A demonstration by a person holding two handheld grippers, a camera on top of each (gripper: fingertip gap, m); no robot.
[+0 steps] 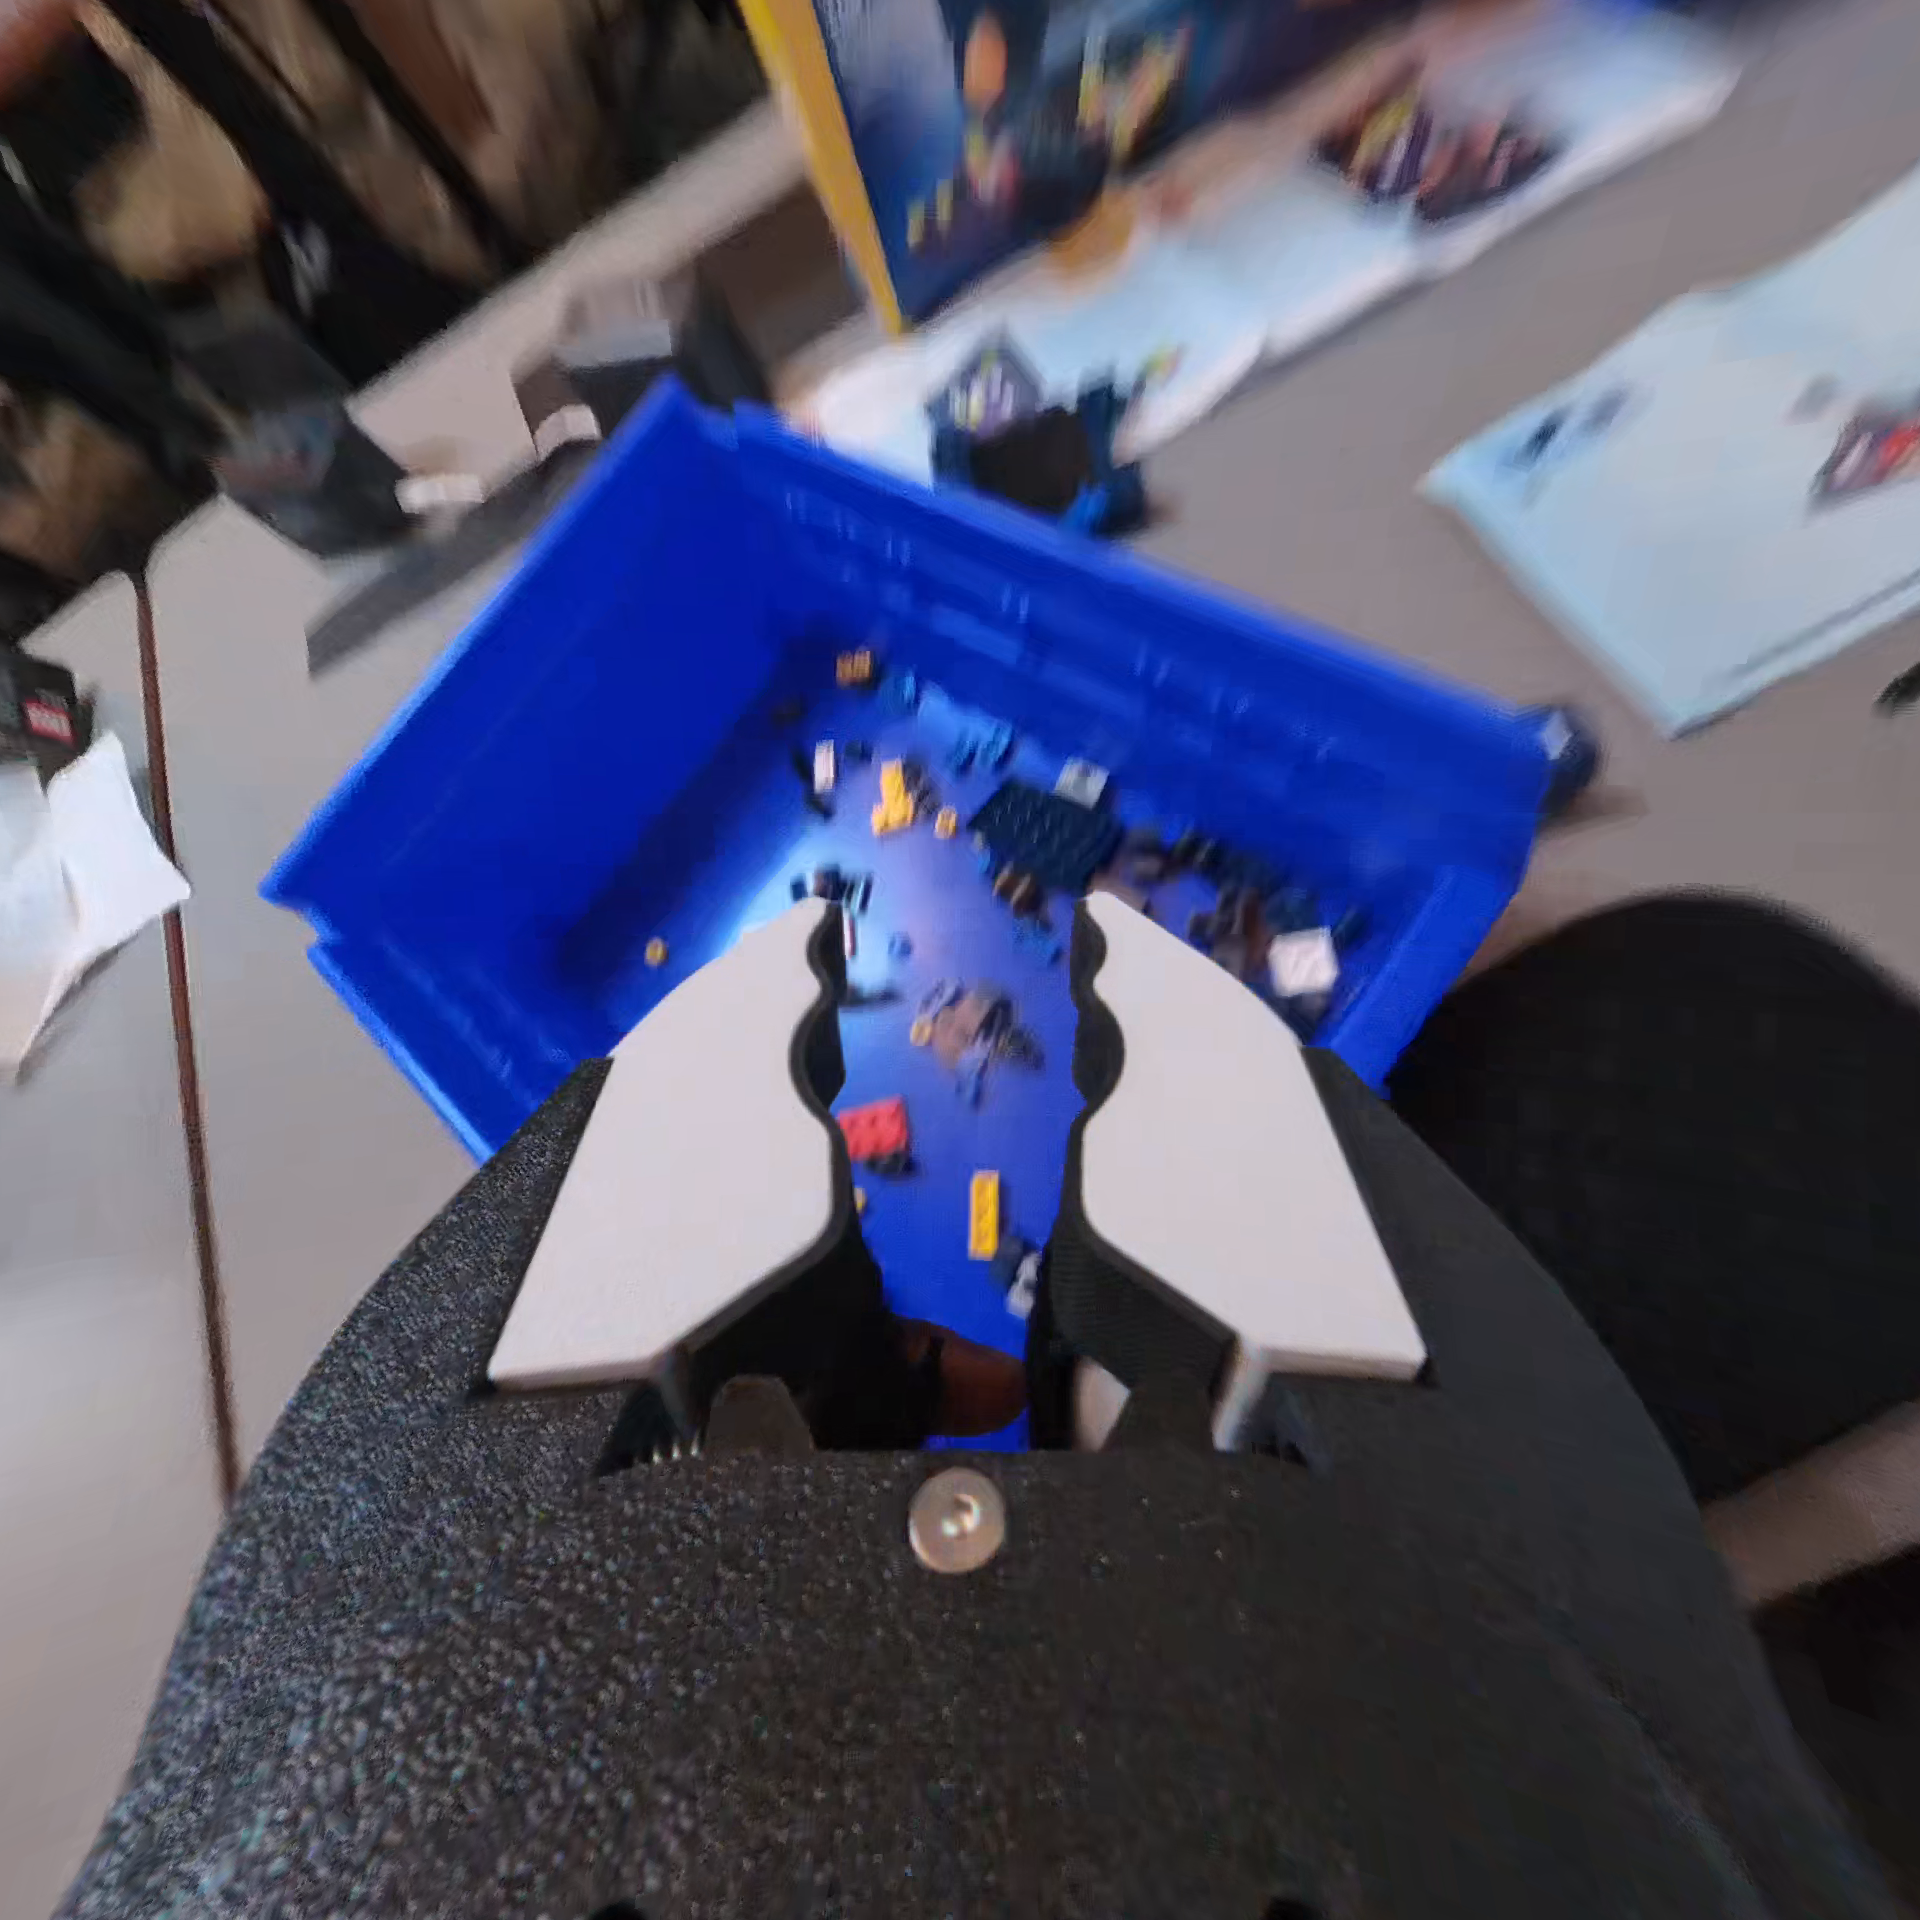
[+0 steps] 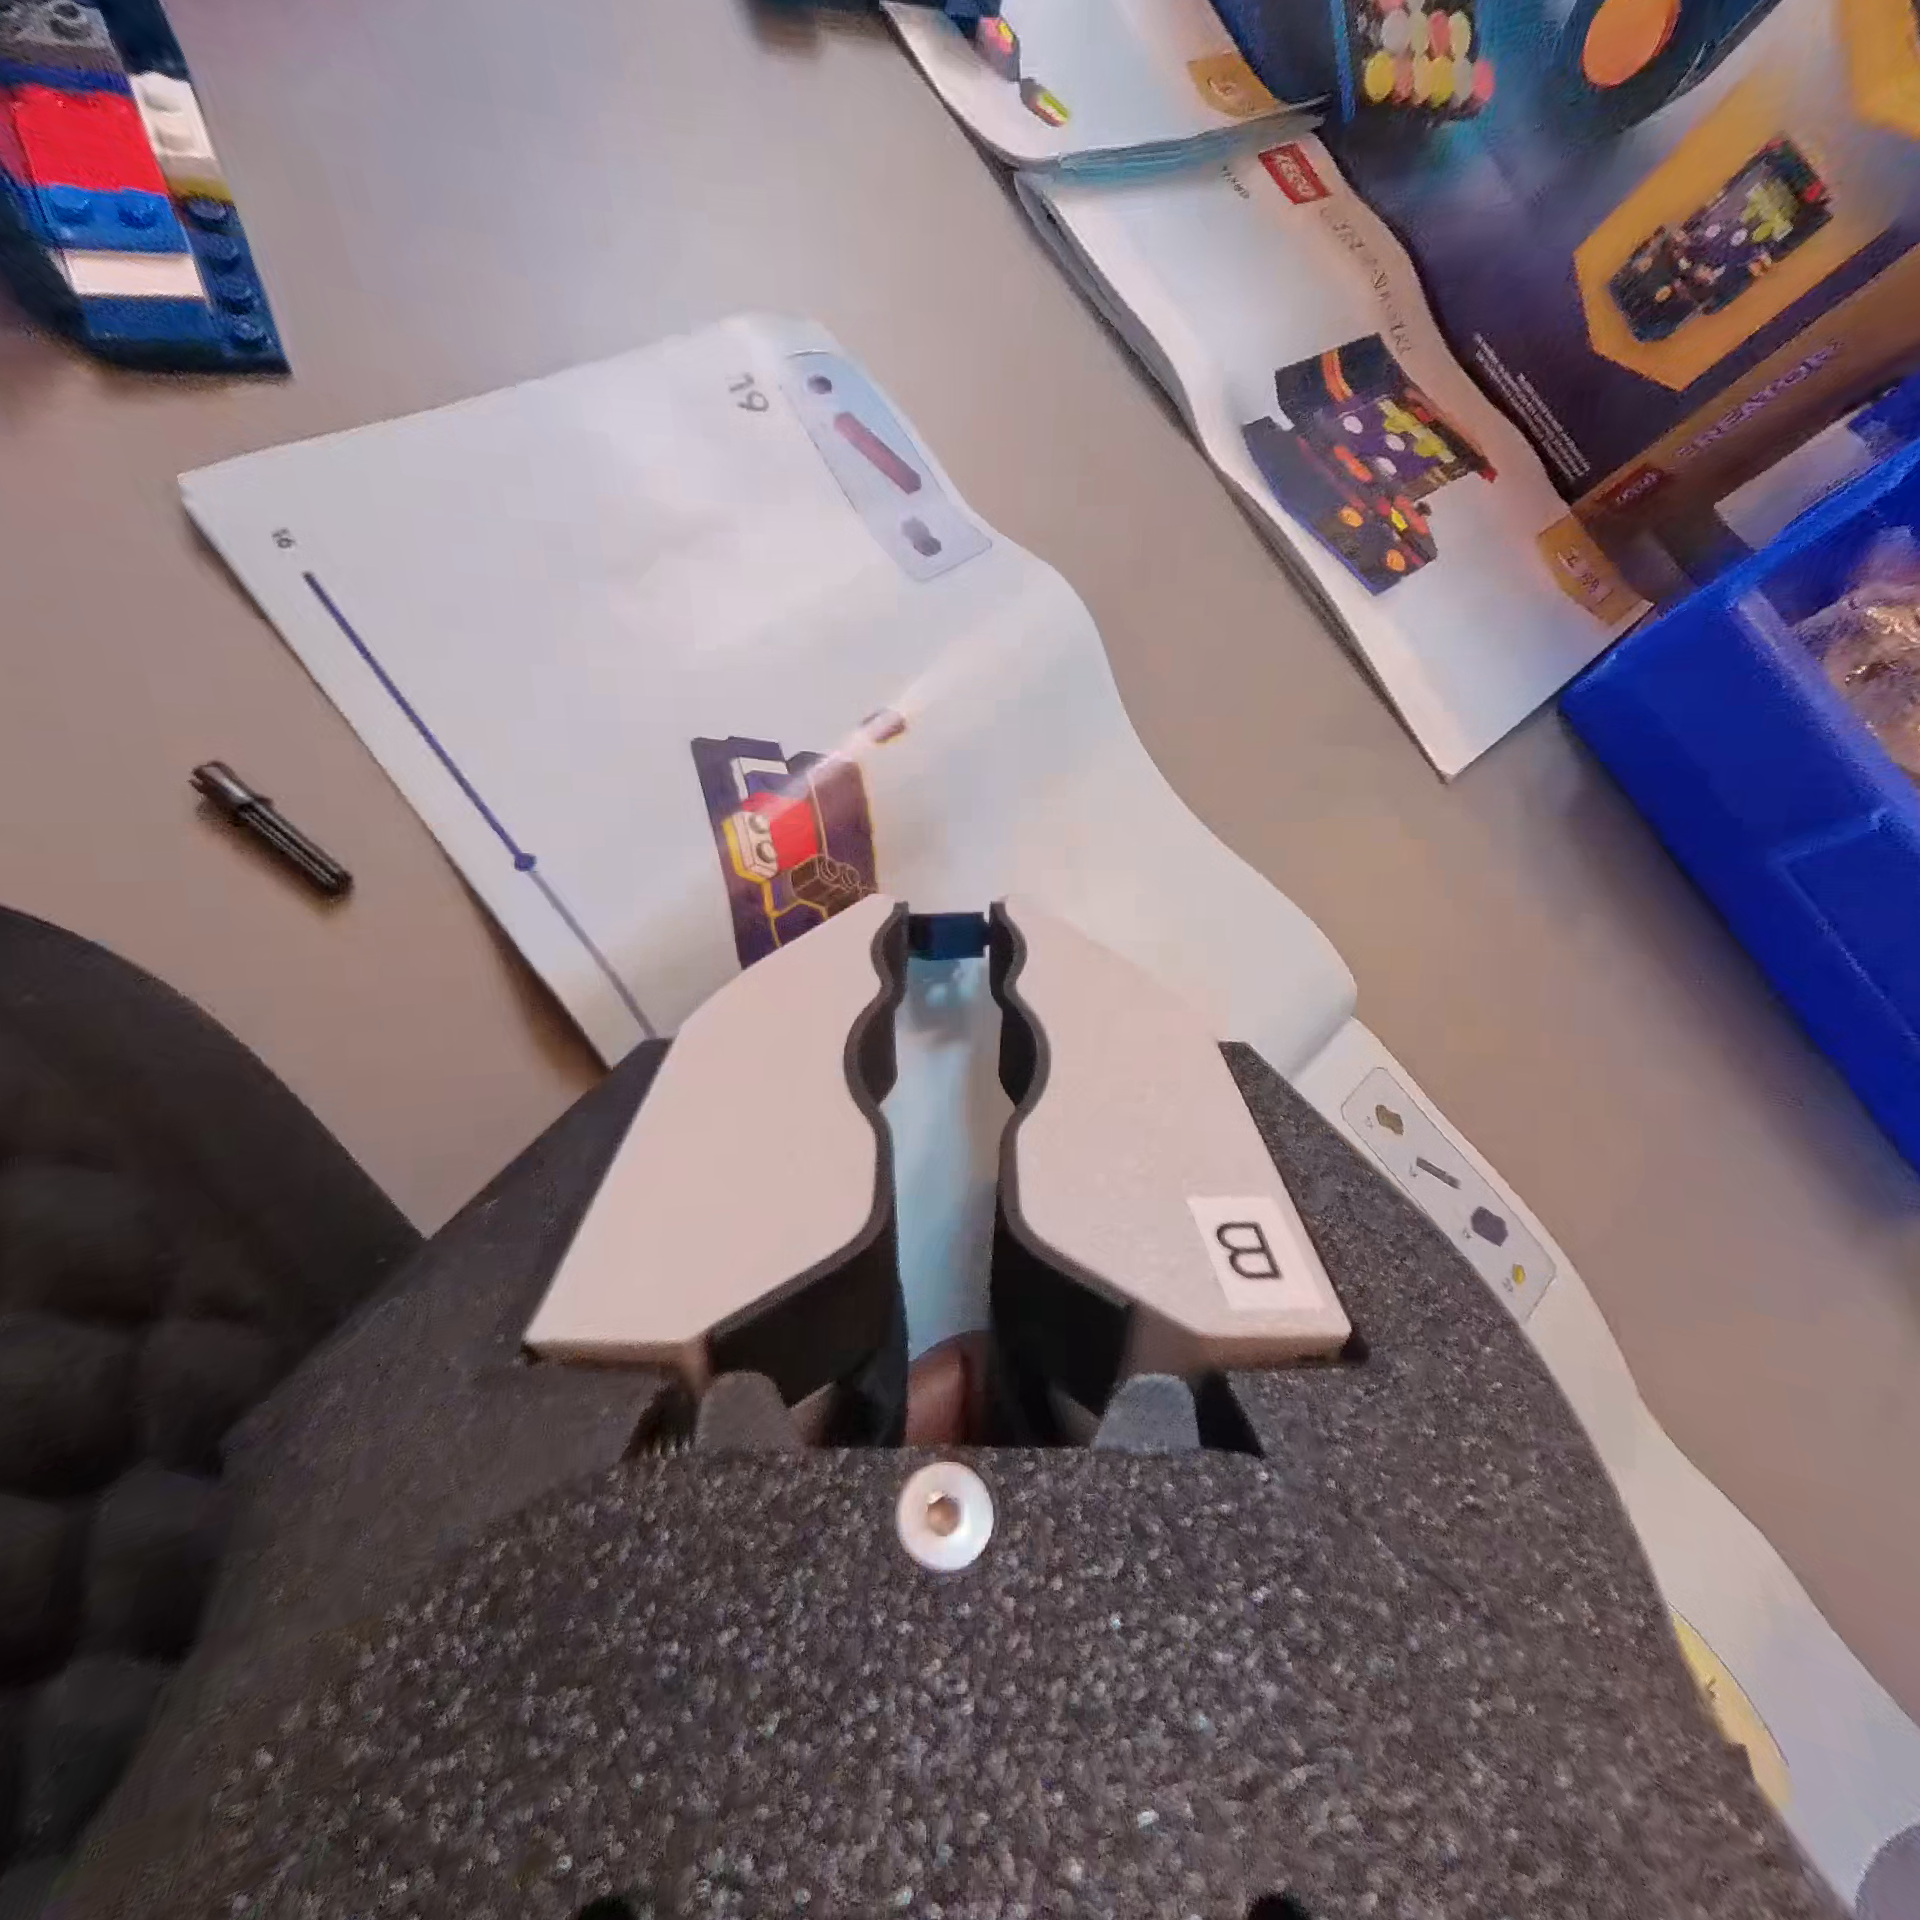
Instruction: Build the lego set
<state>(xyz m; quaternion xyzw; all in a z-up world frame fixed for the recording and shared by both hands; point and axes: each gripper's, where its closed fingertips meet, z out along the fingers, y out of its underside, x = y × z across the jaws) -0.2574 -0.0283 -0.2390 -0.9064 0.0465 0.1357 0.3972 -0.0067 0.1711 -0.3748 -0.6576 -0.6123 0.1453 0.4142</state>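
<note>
**Bricks in the bin, one blue piece pinched**

Bricks (image 1: 935,935) lie scattered over the floor of the blue bin (image 1: 582,665), and your left gripper (image 1: 951,914) hangs over them with its fingers spread wide and nothing between them. Below the gap you see blue bin floor with a red brick (image 1: 873,1127), a yellow plate (image 1: 984,1210) and a dark blue plate (image 1: 1044,831) among smaller bits. The view is blurred, so the small pieces are hard to tell apart. Beyond the bin a dark blue model (image 1: 1039,457) stands on the grey worktop (image 1: 104,1195), with a box (image 1: 966,135) and open booklets (image 1: 1704,499) behind and beside it.

Your right gripper (image 2: 945,930) pinches a small blue brick (image 2: 943,932) at its very tips, both pads pressing its ends. It hovers over an open booklet page (image 2: 540,540), just beside the printed build picture (image 2: 784,842). A black pin (image 2: 268,828) lies on the worktop to the left of the page. A brick stack (image 2: 114,187) sits at the far left, a second blue bin (image 2: 1745,748) at the right.
</note>
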